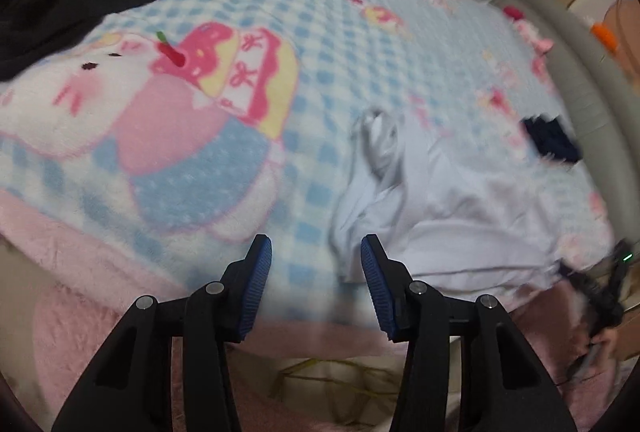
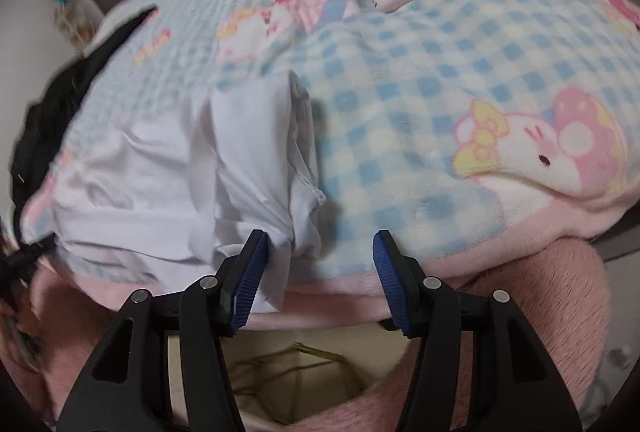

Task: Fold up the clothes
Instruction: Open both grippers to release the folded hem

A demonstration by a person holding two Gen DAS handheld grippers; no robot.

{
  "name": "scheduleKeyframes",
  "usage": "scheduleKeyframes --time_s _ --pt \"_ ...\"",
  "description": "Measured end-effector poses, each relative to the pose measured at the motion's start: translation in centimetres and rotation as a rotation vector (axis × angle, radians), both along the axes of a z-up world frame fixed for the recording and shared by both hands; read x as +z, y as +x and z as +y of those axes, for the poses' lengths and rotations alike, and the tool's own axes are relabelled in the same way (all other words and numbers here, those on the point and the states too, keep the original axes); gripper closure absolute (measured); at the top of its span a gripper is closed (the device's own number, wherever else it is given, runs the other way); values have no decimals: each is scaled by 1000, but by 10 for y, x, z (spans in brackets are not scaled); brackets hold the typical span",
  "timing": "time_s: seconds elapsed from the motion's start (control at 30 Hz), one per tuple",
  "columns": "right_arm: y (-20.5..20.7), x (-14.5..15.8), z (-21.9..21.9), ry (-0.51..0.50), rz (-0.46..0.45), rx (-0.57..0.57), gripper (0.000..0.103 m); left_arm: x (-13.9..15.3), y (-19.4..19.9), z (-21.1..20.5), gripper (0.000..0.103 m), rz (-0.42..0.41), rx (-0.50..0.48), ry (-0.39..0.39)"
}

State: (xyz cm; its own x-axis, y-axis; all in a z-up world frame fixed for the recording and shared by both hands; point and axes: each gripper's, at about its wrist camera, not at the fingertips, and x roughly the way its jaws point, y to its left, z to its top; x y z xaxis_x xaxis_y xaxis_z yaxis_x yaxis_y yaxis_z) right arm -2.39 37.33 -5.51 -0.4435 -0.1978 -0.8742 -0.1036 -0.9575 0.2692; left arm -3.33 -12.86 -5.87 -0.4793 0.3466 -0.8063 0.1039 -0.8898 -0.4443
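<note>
A crumpled white shirt [image 2: 224, 167] is seen on the bed [image 2: 420, 103], just beside the half-open, empty left tongs [image 1: 316, 272]. The right tongs [image 2: 318, 264] are parted, its hem brushing one finger [image 2: 250, 272].

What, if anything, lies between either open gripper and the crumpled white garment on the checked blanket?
Nothing visible does. The left gripper sits just beside the crumpled white garment, with only bare blue-checked fleece blanket between its fingers. The right gripper already has the garment's edge against one finger.

My blanket [image 2: 420, 91] is fuzzy, matt fleece; the white garment [image 2: 248, 167] at nine o'clock is smooth thin cloth; my pads [image 2: 250, 280] are ribbed blue rubber.
</note>
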Motion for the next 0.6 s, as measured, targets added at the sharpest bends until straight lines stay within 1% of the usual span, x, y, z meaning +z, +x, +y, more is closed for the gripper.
scheduleKeyframes --time_s 0.03,0.1,0.17,0.2,0.23,0.27,0.3,0.33,0.37,0.4,0.43,0.47,0.5,0.53,0.57,0.6 --pt "0 0 -1 -60 3 18 47 -2 -1 -3 54 4 3 72" --pt "-2 -2 -1 -183 -1 49 48 -7 -5 -8 54 4 10 174" --pt "-4 -18 -1 -278 -47 32 47 -16 -9 -2 54 -20 10 190" --pt "-4 -26 -1 -320 -72 18 48 -21 -11 2 57 -32 11 198" --pt "-5 -35 -1 -361 -98 4 50 -25 -12 5 59 -43 10 190" --pt "-4 -41 -2 -356 -116 -3 62 -27 -12 11 70 -53 4 129" --pt "-1 -43 -4 -309 -127 -1 68 -28 -11 15 71 -58 -15 77" --pt "2 -46 -6 -262 -138 0 70 -29 -9 19 71 -63 -35 25" --pt "4 -45 -9 -172 -138 4 70 -30 -8 22 71 -67 -49 -15" --pt "4 -41 -11 -89 -128 10 70 -29 -6 19 71 -63 -48 -14" --pt "4 -36 -10 -48 -119 12 70 -27 -4 16 71 -60 -48 -12" --pt "5 -31 -7 -43 -107 5 70 -26 -2 13 71 -57 -47 -11" --pt "6 -26 -3 -78 -89 -7 69 -25 -1 10 69 -52 -44 -1" --pt "7 -22 1 -119 -69 -15 69 -24 -2 7 66 -41 -34 38" --pt "8 -18 4 -159 -49 -23 68 -23 -4 3 50 -33 -25 76" --pt "8 -16 7 -213 -32 -22 62 -24 -6 0 41 -30 -17 111"
